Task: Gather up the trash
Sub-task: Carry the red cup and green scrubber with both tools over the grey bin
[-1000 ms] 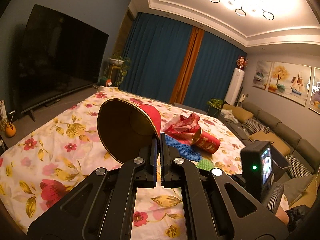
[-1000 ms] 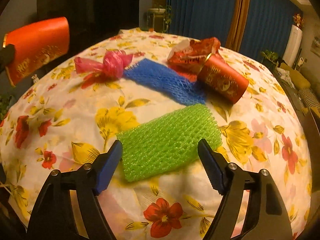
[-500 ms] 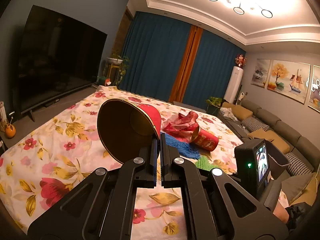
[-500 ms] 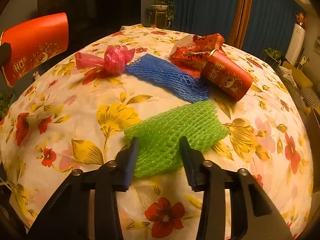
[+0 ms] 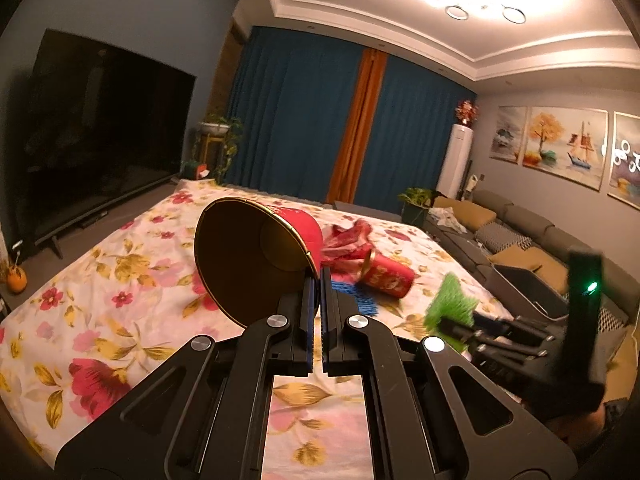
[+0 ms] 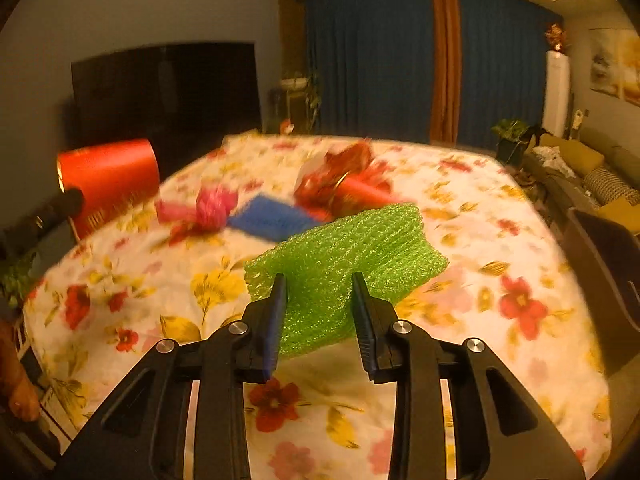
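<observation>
The flowered tabletop [image 6: 500, 240] is filling both views, and the big red bucket [image 5: 256, 256] is hanging over its left edge, mouth tipped toward the trash, the left gripper [image 5: 320, 280] pinching its rim with fingers pressed nearly together. The right gripper [image 6: 318, 284] is clamping the green foam net [image 6: 352, 248], fingers squeezing its near end, the rest sagging forward above the cloth near the middle. To do this well, she probably wants the net carried over the bucket's mouth before letting go, since foam this light may catch the rim. The right view alone is showing the pink bag [image 6: 212, 208] and blue net [image 6: 268, 220]; the left view alone is showing the bucket's dark inside, and the small red can [image 5: 386, 276] more sharply.
</observation>
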A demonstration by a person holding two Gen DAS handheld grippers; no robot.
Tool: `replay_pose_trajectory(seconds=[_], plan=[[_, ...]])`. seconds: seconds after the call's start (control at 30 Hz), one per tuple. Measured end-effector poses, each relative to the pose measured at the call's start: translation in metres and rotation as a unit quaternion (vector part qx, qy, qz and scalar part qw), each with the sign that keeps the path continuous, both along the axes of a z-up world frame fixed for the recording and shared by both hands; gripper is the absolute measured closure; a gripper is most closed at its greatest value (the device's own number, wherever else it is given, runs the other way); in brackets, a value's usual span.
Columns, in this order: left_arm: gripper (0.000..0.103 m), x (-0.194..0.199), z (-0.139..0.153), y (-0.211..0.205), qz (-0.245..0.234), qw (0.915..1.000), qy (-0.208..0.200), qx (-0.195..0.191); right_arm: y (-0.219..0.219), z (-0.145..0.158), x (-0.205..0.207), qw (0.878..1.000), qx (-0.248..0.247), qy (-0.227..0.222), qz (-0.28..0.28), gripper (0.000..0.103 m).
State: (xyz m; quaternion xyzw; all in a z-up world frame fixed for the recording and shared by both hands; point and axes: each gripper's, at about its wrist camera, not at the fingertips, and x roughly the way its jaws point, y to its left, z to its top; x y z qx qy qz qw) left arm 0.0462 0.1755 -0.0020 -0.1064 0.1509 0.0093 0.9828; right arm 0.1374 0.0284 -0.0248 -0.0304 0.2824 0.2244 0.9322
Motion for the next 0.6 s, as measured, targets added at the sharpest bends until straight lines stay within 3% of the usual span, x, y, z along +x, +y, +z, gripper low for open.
replay_pose_trajectory(seconds=[0.6], plan=[[0.102, 0.035, 0.028, -0.112, -0.12, 0.9915, -0.036, 0.035, -0.12, 0.053, -0.027, 0.993, 0.04, -0.072, -0.09, 0.07]])
